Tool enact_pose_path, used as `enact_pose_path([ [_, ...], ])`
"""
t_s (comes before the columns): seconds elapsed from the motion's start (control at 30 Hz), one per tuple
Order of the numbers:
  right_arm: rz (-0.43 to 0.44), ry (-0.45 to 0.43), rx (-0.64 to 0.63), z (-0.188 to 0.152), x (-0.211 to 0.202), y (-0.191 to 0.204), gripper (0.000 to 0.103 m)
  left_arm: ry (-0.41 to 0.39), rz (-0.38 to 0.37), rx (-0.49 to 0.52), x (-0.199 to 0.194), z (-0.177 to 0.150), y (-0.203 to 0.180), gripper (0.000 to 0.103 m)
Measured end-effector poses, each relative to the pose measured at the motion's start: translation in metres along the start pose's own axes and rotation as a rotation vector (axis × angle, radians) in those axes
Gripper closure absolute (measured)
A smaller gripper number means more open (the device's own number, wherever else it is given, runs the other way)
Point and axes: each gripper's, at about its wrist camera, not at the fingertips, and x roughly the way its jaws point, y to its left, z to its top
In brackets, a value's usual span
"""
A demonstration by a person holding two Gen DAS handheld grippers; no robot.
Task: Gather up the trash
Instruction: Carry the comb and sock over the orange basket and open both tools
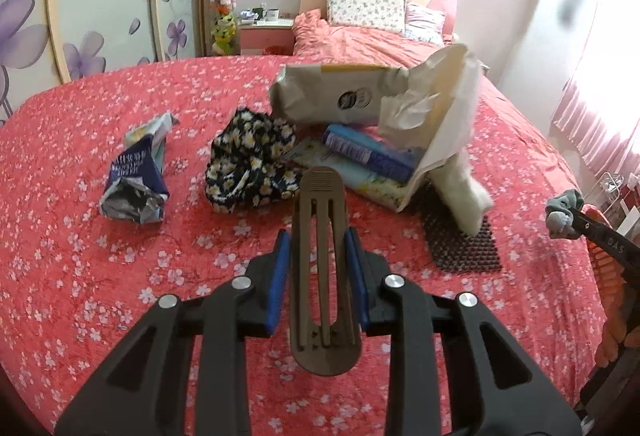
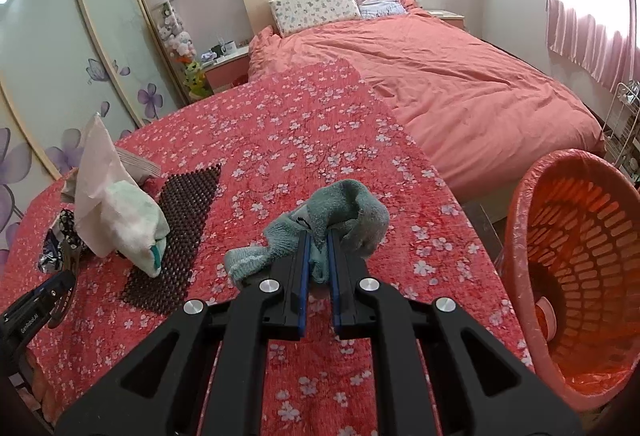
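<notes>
My left gripper [image 1: 318, 236] is shut on a flat brown plastic clip [image 1: 320, 276] that stands upright between the blue pads, above the flowered red bedspread [image 1: 120, 276]. Ahead of it lie a crumpled blue and silver wrapper [image 1: 136, 180], a black flowered cloth [image 1: 250, 164], a brown paper bag [image 1: 332, 96], a blue packet [image 1: 368, 152] and crumpled white paper [image 1: 440, 108]. My right gripper [image 2: 318, 236] is shut on a grey-green sock [image 2: 340, 220], held over the bedspread. An orange basket [image 2: 532, 220] lined with plastic stands to its right.
A brown studded mat [image 2: 176, 232] lies on the bedspread with a white cloth [image 2: 128, 220] on its left end. A pink duvet [image 2: 460, 84] and pillows cover the far bed. Wardrobe doors stand left, curtains right, and a wire rack [image 2: 624, 124] behind the basket.
</notes>
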Motion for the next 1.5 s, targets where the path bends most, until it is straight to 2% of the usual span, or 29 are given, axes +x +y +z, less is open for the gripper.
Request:
enact_pose_path([
  [0.37,0.014,-0.096,-0.007,0.004,-0.042,-0.005,0.094,-0.056,-0.069,0.04,-0.034,0.009,-0.029,0.075],
  [0.7,0.009,-0.198,0.014,0.003,-0.085,-0.023,0.094,-0.109,-0.186,0.103,-0.06,0.02,-0.088,0.075],
  [1.07,-0.079,-0.299,0.064,-0.003,-0.121,-0.063,0.094,-0.119,-0.318,0.187,-0.067,0.022,-0.166,0.075],
  [1.5,-0.231,-0.362,0.184,-0.012,-0.141,-0.134,0.094,-0.072,-0.503,0.296,-0.054,0.005,-0.284,0.075],
])
